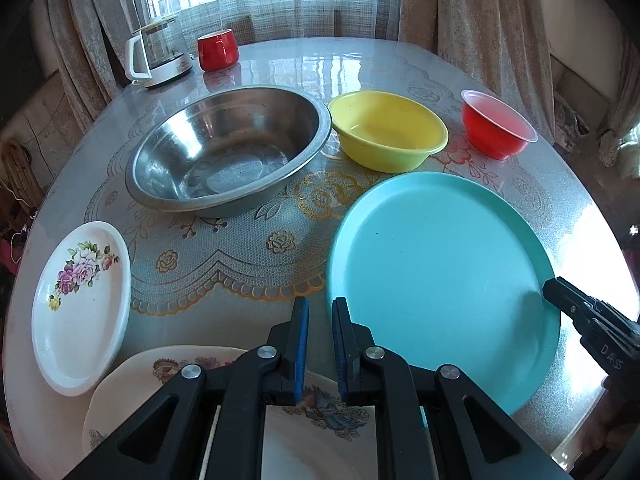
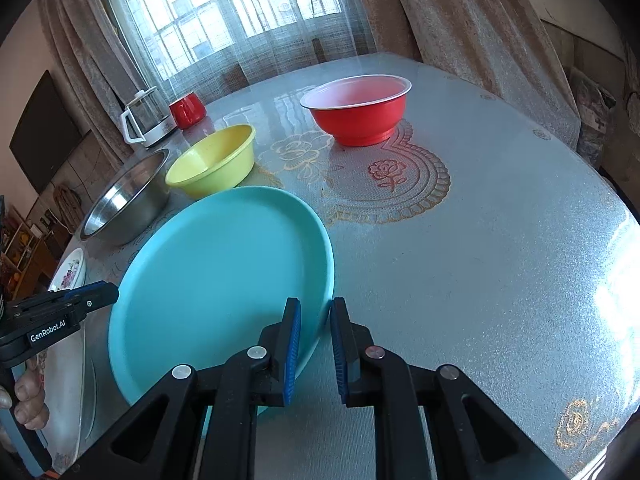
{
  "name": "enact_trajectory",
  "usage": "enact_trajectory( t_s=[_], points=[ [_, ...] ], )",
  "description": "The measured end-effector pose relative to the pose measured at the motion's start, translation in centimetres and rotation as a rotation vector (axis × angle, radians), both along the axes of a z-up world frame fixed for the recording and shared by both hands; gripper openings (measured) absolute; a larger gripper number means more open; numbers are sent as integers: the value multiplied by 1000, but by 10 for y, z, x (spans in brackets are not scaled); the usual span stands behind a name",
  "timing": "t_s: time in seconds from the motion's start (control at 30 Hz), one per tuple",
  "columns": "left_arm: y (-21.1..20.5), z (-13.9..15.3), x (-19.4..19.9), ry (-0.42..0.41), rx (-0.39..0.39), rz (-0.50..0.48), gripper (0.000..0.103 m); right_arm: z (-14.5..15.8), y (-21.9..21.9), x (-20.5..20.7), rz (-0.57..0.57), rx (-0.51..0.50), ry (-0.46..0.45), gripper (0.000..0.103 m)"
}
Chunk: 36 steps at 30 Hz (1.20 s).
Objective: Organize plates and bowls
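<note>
Both claws clamp the teal plate (image 1: 440, 272) by opposite rims: the left gripper (image 1: 320, 344) at lower centre of its view, the right gripper (image 2: 314, 344) likewise. Steel bowl (image 1: 228, 148), yellow bowl (image 1: 388, 136) and red bowl (image 1: 496, 124) line the upper frame.

Kettle (image 1: 158, 54) — red mug (image 1: 218, 49) beside it

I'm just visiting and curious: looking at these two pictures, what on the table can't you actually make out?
- Patterned plate, left wrist view: the left gripper covers most of it and the bottom edge cuts it off.
- Floral plate, right wrist view: only a sliver shows at the left, past the turquoise plate.
- Steel bowl, right wrist view: its near side is hidden behind the turquoise plate.
- Kettle, both views: too small to tell whether it holds anything.
</note>
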<state>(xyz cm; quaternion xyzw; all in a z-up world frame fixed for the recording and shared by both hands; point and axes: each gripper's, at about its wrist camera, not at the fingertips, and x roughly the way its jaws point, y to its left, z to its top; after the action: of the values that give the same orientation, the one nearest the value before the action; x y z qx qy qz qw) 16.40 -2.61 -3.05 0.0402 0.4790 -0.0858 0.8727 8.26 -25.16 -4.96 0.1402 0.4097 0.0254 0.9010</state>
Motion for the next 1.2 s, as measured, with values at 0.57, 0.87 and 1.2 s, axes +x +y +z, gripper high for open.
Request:
enact_trajectory(
  t_s=[0.57, 0.87, 1.2],
  points=[
    [121, 39, -52, -178, -208, 208, 13, 18, -4, -13, -48, 21, -46, 31],
    [216, 30, -67, -222, -268, 395, 23, 56, 72, -1, 280, 123, -99, 34],
    [284, 8, -58, -155, -338, 523, 23, 58, 207, 53, 573, 325, 82, 34]
  ],
)
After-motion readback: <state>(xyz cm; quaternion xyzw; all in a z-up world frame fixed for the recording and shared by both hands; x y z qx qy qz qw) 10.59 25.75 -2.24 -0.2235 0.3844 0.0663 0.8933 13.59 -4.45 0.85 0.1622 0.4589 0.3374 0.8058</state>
